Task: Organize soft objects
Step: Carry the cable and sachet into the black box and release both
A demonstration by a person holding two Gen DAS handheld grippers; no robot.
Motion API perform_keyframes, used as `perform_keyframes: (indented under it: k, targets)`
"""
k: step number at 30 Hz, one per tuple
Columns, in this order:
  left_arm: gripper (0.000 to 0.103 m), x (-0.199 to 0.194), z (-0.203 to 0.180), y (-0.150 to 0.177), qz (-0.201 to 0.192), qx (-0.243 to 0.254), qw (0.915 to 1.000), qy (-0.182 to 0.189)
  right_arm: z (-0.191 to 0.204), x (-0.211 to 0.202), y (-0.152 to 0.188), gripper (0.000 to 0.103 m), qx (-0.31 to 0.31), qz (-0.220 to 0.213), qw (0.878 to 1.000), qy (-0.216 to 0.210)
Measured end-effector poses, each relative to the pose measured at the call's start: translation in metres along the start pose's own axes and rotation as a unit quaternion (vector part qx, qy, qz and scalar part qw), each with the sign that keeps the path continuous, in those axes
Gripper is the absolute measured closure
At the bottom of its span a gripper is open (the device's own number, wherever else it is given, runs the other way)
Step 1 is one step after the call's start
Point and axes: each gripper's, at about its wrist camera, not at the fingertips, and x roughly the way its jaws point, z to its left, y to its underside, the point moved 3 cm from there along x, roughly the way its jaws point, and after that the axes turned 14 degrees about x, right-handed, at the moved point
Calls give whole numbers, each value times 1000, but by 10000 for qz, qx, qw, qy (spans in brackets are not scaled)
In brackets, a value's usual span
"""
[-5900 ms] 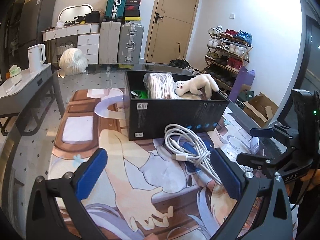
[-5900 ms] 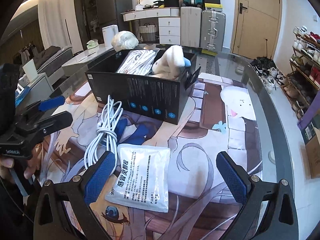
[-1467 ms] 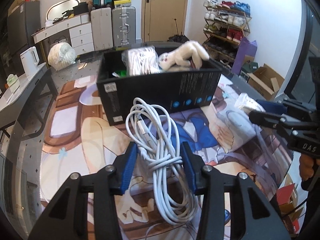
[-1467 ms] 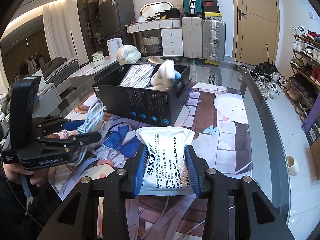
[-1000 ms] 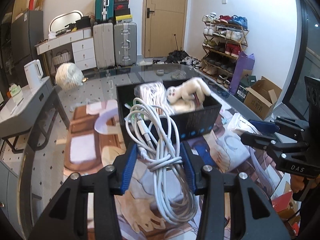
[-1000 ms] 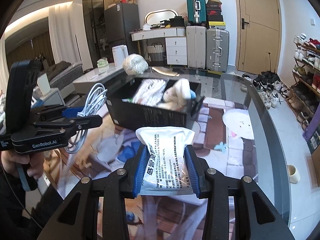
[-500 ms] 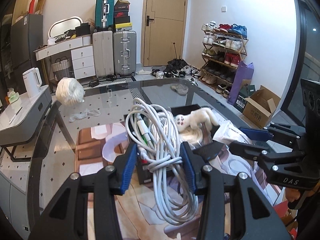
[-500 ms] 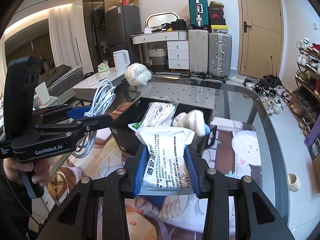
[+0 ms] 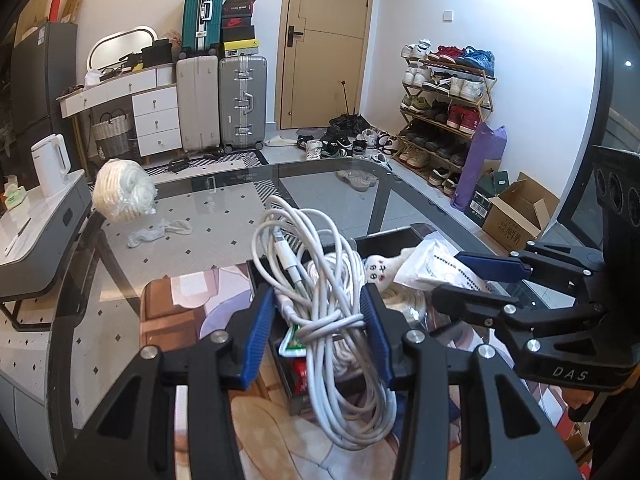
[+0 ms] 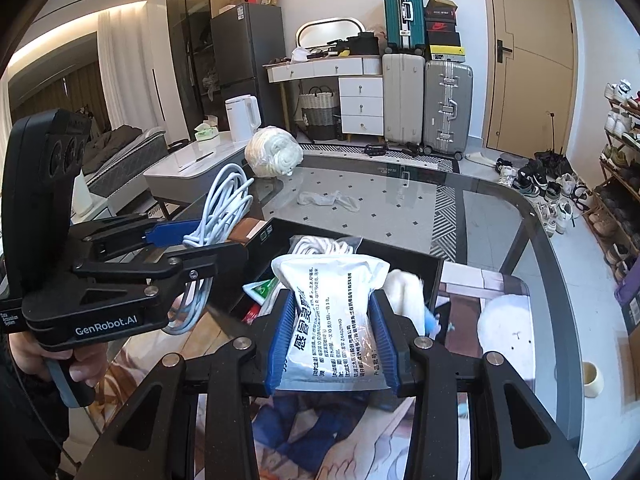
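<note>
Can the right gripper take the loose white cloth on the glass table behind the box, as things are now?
Probably not yet. The right gripper is shut on a white pouch, so its jaws are full. The black box also stands between it and the white cloth, though it could pass over.

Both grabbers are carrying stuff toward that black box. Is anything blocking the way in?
Nothing visible does. The box is open-topped, with no lid. It already holds a rope bundle and a plush toy, so the cable and packet would land on those.
</note>
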Motion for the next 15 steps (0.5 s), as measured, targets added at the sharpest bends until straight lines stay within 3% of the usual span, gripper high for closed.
perform_keyframes:
  k: [6, 15]
  targets:
    - [60, 18, 3, -5, 19, -20, 9999, 102, -5, 19, -7, 64, 22, 65, 10000, -23]
    - [60, 44, -6, -4, 159, 6, 9995, 282, -7, 46, -1, 64, -364, 170, 9987, 315]
